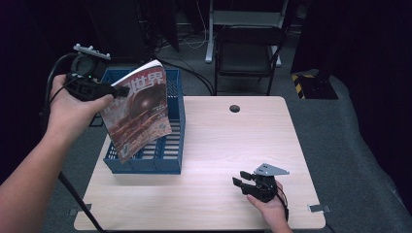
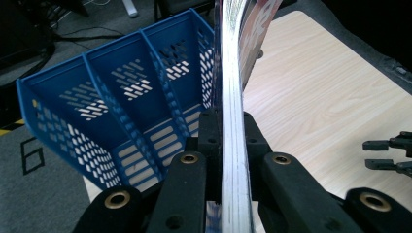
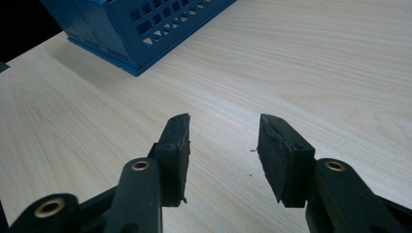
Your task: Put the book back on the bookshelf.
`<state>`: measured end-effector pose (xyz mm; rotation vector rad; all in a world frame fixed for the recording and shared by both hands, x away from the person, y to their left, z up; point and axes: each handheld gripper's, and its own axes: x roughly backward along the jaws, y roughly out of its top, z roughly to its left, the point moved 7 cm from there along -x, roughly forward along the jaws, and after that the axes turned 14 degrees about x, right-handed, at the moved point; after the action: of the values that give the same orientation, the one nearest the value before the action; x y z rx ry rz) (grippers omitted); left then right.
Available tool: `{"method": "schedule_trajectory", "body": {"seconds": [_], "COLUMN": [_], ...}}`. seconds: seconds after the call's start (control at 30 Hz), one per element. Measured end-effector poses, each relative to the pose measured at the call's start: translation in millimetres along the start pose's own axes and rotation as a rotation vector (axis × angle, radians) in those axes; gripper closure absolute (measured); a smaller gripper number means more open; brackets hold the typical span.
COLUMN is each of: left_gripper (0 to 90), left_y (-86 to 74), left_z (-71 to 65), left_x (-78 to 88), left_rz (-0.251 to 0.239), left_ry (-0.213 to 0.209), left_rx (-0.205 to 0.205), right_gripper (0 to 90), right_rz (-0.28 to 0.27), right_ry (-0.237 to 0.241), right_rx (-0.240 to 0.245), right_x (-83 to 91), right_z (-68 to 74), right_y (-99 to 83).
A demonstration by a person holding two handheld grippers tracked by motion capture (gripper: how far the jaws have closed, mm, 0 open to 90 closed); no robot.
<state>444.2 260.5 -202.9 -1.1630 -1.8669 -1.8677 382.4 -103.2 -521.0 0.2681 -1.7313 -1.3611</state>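
My black left gripper (image 1: 116, 92) pinches a glossy magazine (image 1: 138, 114) with a reddish-brown cover, white characters along its top and a dark sphere at its middle. At the table's left edge stands a blue plastic file tray (image 1: 172, 160), its walls pierced with slot patterns. The table (image 1: 233, 145) is pale wood-grain.

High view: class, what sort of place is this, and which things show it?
Probably a lab or recording workroom: a bare wooden table against dark curtains, loose cables on the grey floor, and a folding chair beside a metal stand.
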Motion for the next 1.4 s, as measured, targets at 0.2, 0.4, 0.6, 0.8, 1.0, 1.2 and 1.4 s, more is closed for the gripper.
{"method": "schedule_trajectory", "body": {"seconds": [0.2,0.4,0.6,0.8,1.0,1.2,1.4], "left_gripper": [84.1,84.1,84.1,84.1,84.1,84.1,84.1], "left_y": [-0.3,0.3,-4.5,-7.5,-8.1,-8.2,-10.0], "left_z": [11.5,21.8,30.4,40.6,48.8,57.4,66.9], "left_x": [1.7,4.8,5.4,7.4,10.2,12.5,12.4], "left_rz": [-0.005,-0.011,0.001,0.0,-0.01,-0.017,-0.025], "left_ry": [0.022,0.043,0.06,0.084,0.097,0.112,0.129], "left_rx": [0.021,0.04,0.05,0.062,0.082,0.102,0.139], "right_gripper": [54.9,54.9,54.9,54.9,54.9,54.9,54.9], "right_rz": [0.002,0.001,0.004,0.001,0.01,0.011,0.011], "right_ry": [0.004,0.004,0.003,0.007,0.002,0.002,0.001], "right_rx": [0.001,-0.002,0.001,0.0,0.003,0.001,0.0], "right_x": [-0.8,-1.0,-0.6,-1.1,-1.4,-1.7,-1.8], "right_z": [1.0,1.1,0.8,1.3,1.1,1.2,1.0], "right_y": [0.0,0.0,-0.4,-0.3,-1.1,-1.3,-1.6]}}
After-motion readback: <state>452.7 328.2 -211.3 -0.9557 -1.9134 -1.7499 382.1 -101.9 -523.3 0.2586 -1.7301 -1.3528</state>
